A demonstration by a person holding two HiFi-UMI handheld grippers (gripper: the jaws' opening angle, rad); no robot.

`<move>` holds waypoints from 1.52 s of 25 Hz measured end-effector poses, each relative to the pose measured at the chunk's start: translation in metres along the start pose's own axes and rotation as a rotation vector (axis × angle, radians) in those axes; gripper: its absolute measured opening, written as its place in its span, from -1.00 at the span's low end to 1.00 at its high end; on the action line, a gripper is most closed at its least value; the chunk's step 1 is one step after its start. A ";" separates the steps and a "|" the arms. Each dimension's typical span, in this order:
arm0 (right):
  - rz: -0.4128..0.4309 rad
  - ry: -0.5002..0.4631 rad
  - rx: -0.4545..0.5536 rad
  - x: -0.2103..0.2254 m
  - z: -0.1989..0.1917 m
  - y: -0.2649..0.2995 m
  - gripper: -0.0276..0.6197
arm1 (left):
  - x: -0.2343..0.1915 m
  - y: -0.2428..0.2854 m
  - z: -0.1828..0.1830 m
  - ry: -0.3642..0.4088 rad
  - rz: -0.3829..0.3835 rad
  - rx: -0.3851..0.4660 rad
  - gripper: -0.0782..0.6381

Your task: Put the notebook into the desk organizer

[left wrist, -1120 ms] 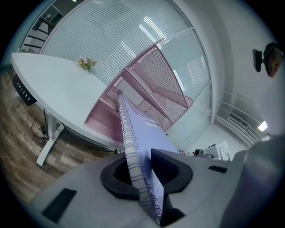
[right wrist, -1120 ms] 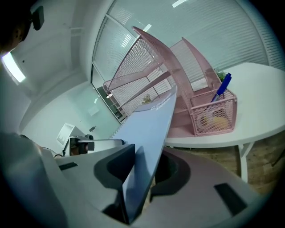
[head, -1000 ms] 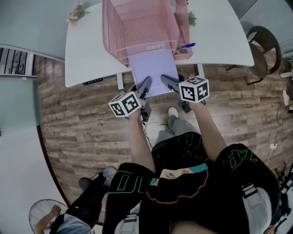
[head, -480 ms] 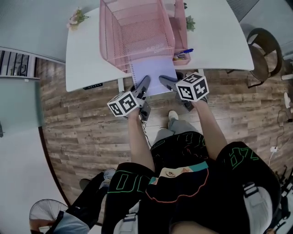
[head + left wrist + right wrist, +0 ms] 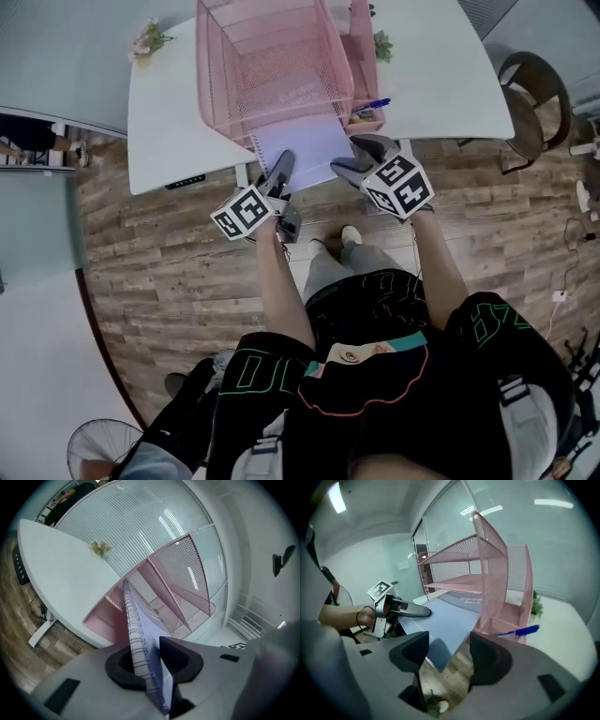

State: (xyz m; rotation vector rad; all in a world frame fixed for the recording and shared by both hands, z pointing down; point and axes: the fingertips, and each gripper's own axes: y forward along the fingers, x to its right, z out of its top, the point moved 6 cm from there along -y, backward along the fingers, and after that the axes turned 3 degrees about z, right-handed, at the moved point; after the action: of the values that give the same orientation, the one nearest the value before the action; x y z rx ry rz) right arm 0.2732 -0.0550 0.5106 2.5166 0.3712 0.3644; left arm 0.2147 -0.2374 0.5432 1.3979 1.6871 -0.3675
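Observation:
The lavender spiral notebook (image 5: 302, 148) lies flat with its far end inside the bottom tier of the pink mesh desk organizer (image 5: 272, 66) on the white table (image 5: 169, 122). My left gripper (image 5: 279, 169) is shut on the notebook's near left edge. In the left gripper view the wire spiral (image 5: 136, 639) runs between the pads of that gripper (image 5: 151, 660). My right gripper (image 5: 359, 156) is opening wide at the near right corner. In the right gripper view the notebook's corner (image 5: 440, 641) sits in the gap of the right gripper (image 5: 447, 653), touching neither pad.
A blue pen (image 5: 373, 104) lies in the organizer's side compartment beside a small plant (image 5: 382, 44). A flower sprig (image 5: 150, 39) sits at the table's far left. A dark chair (image 5: 530, 94) stands to the right. Another person (image 5: 159, 441) is at the lower left.
The right gripper's jaws have spread and let go of the notebook's corner. The notebook has slid farther under the organizer's bottom tier, and both grippers have moved toward the table.

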 end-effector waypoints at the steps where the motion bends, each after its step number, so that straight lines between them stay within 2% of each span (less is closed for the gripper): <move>1: -0.053 -0.046 0.005 0.001 0.005 -0.005 -0.11 | -0.001 0.002 0.002 -0.003 -0.005 -0.008 -0.52; 3: -0.135 -0.112 0.036 0.001 0.015 -0.014 -0.45 | -0.002 0.006 0.009 0.009 -0.006 -0.034 -0.51; 4: -0.135 -0.138 0.048 -0.003 0.019 -0.017 -0.62 | -0.002 0.008 0.012 0.018 -0.003 -0.047 -0.51; 5: -0.096 -0.165 0.046 -0.010 0.021 -0.018 -0.81 | -0.003 0.010 0.014 0.024 0.000 -0.057 -0.51; 7: 0.070 -0.245 -0.020 -0.034 0.017 -0.012 -0.85 | -0.004 0.014 0.018 0.023 0.004 -0.067 -0.51; 9: 0.214 -0.360 -0.128 -0.061 0.007 0.000 -0.85 | -0.005 0.016 0.021 0.016 0.002 -0.071 -0.50; 11: 0.252 -0.432 -0.215 -0.080 -0.001 0.014 -0.85 | -0.007 0.017 0.024 0.008 -0.006 -0.077 -0.50; 15: 0.160 -0.445 -0.291 -0.087 -0.009 0.043 -0.85 | -0.009 0.019 0.025 0.006 -0.027 -0.097 -0.49; 18: 0.096 -0.454 -0.313 -0.083 -0.010 0.054 -0.86 | -0.007 0.020 0.023 0.040 -0.025 -0.115 -0.45; 23: 0.041 -0.432 -0.270 -0.083 0.001 0.063 -0.86 | -0.010 0.013 0.019 0.104 -0.004 -0.166 -0.04; 27: 0.023 -0.436 -0.256 -0.083 0.010 0.070 -0.86 | -0.014 0.000 0.017 0.146 0.011 -0.181 -0.01; 32: -0.008 -0.440 -0.251 -0.080 0.019 0.081 -0.86 | -0.020 -0.018 0.019 0.243 0.074 -0.199 -0.07; 38: 0.003 -0.458 -0.251 -0.080 0.025 0.089 -0.86 | -0.016 -0.028 0.021 0.473 0.182 -0.261 -0.24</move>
State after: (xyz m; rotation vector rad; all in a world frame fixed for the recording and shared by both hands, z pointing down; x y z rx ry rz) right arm 0.2241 -0.1658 0.5266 2.2654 0.1299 -0.1596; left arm 0.1984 -0.2715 0.5357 1.4993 1.8759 0.3018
